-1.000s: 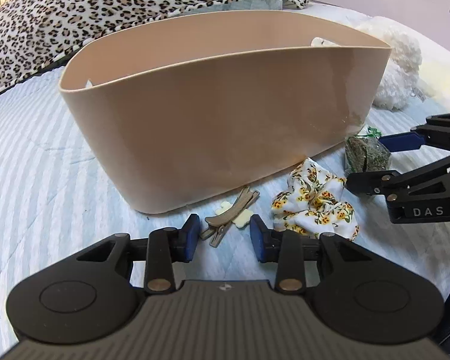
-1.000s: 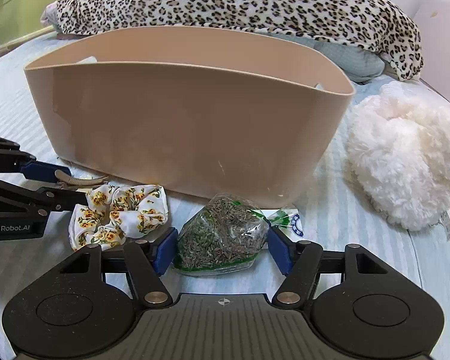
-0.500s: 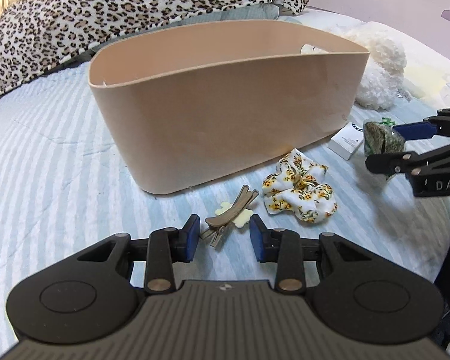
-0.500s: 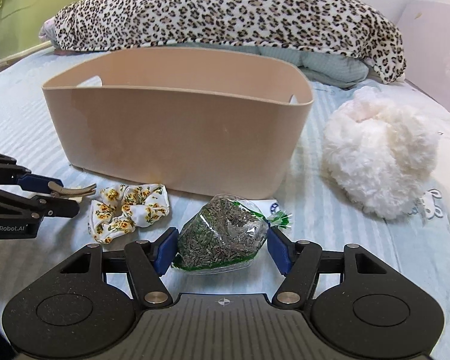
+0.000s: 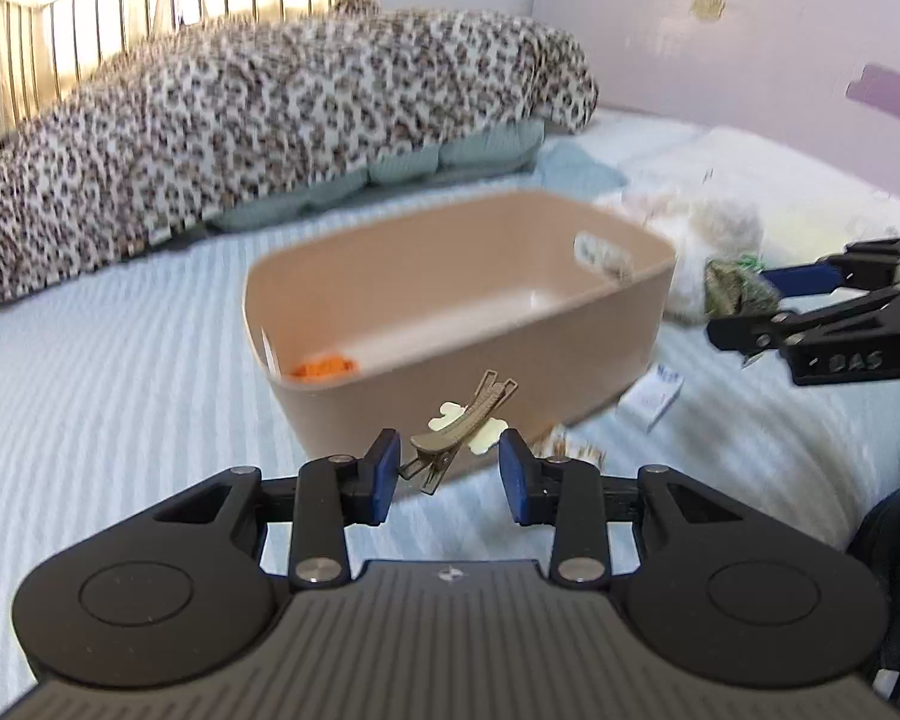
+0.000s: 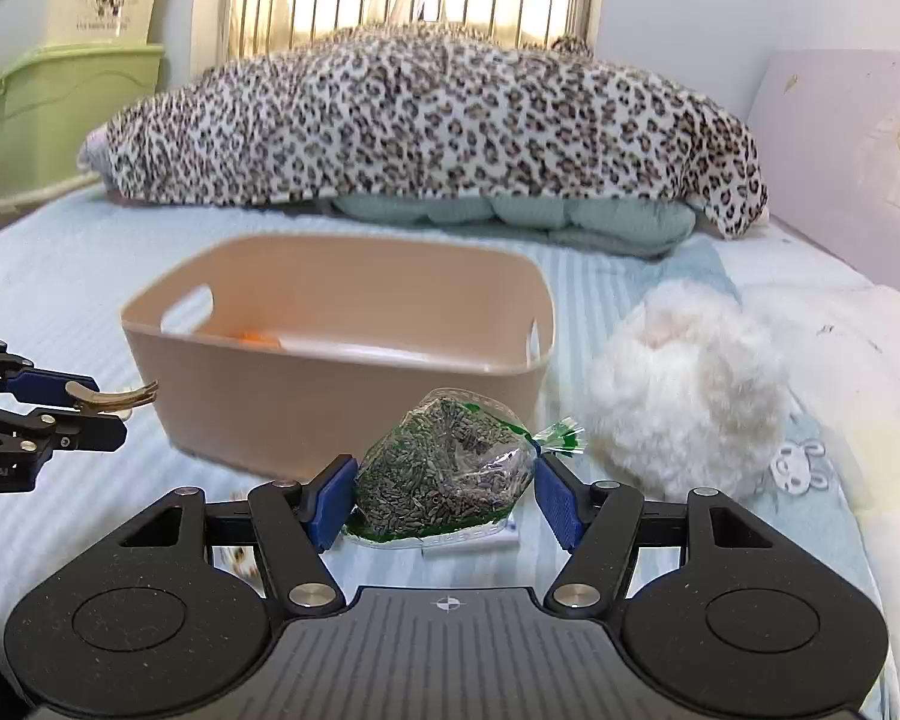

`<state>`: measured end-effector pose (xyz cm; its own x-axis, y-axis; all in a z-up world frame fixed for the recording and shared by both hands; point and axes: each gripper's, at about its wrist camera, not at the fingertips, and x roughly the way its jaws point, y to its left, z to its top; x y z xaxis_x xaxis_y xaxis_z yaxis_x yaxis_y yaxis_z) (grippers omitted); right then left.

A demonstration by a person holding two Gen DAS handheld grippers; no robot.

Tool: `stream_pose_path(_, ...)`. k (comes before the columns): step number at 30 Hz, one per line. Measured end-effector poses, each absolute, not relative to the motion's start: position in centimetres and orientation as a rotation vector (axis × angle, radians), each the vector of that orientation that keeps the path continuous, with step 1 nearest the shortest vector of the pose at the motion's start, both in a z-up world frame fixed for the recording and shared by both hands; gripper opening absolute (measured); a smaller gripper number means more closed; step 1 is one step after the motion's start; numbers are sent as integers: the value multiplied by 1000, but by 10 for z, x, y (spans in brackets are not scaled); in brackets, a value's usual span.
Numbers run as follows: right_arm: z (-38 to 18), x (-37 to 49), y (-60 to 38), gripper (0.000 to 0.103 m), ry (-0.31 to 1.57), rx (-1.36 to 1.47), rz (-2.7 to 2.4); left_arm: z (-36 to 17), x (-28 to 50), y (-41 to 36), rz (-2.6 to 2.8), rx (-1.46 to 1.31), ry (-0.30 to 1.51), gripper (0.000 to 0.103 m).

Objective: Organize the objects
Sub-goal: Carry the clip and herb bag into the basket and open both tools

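Observation:
A beige plastic bin (image 5: 570, 324) (image 6: 306, 402) stands on the bed with something orange (image 5: 324, 367) inside. My left gripper (image 5: 450, 468) holds a tan hair clip with a cream flower (image 5: 459, 427), lifted in front of the bin; the clip touches the left pad only, with a gap on the right. It also shows in the right wrist view (image 6: 114, 399). My right gripper (image 6: 444, 492) is shut on a clear bag of dried lavender (image 6: 450, 468), lifted to the right of the bin; the bag also shows in the left wrist view (image 5: 735, 291).
A white fluffy ball (image 6: 684, 402) lies right of the bin. A small white box (image 5: 654, 399) and a floral scrunchie (image 5: 576, 450) lie on the striped blue bedspread (image 5: 120, 396). A leopard-print blanket (image 6: 426, 120) lies behind. Green storage boxes (image 6: 60, 108) stand at far left.
Both grippers have risen well above the bed with their items, so the bin's inside now shows. The scrunchie and white box stayed on the bed.

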<state>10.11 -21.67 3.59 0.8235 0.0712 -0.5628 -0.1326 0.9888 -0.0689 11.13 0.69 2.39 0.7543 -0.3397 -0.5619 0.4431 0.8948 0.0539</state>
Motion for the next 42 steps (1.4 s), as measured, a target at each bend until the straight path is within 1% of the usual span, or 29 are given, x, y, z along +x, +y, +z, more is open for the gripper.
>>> stream_pose_path(9,73,123,-208,62,499,-122,117,62,127,0,-405,160,480,38)
stream_pose_path(19,92,168,-190,62,443,-140,121,68,184,-12,-348,91,484,38)
stream_pose_path(24,82,195,-179,62,465,-146,134,57,220,-18,-314,68,538,38)
stream_pose_path(29,63,218,-172,62,513,-170,131,31,247,-29,-244,101,644,38)
stream_pose_path(35,37,243,-167,62,624,-199,126,1,267,-29,-163,120,765,38)
stream_pose_path(37,29,246,-166,62,651,-212,128,-5,269,-27,-149,131,781,38)
stream_pose_path(42,17,246,-164,64,698,-256,135,-5,262,-25,-159,158,757,39)
